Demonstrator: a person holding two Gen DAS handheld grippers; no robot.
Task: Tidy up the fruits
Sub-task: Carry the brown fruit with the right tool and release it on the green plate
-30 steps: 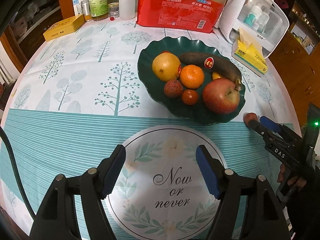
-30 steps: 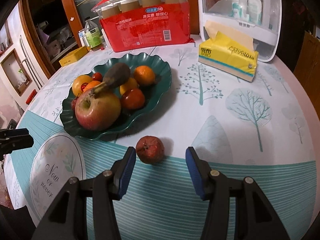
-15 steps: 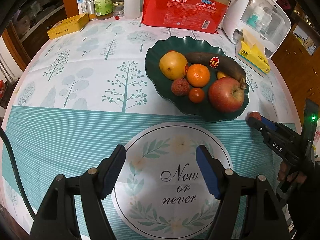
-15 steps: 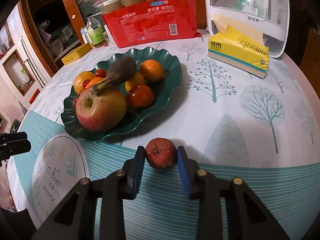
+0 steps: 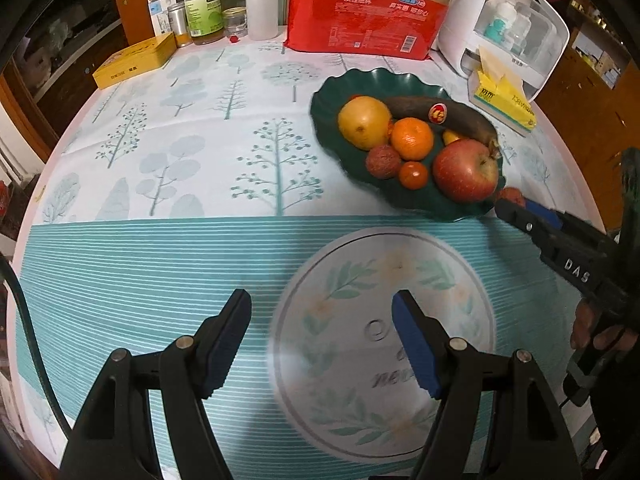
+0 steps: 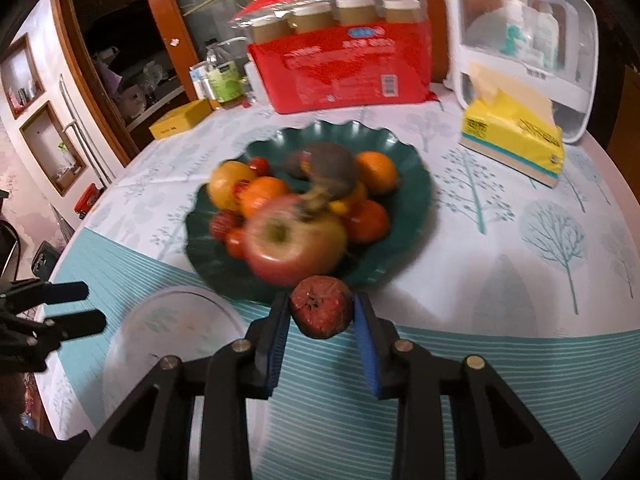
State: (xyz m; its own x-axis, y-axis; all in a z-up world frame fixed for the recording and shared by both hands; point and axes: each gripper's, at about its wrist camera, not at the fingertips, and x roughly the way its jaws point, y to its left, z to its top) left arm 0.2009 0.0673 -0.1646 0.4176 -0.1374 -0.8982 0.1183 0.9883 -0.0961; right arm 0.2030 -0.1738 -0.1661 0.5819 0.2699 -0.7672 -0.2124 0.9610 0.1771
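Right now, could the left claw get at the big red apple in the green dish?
Probably yes. The left claw stands open and empty over bare tablecloth, and the apple sits on the green dish's near edge. Only the right claw, shut on a small red fruit, crowds that side.

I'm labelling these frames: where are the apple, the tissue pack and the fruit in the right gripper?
apple (image 5: 466, 170), left wrist view, red side.
tissue pack (image 6: 512, 140), right wrist view, yellow front.
held fruit (image 6: 321, 307), right wrist view, wrinkled top.
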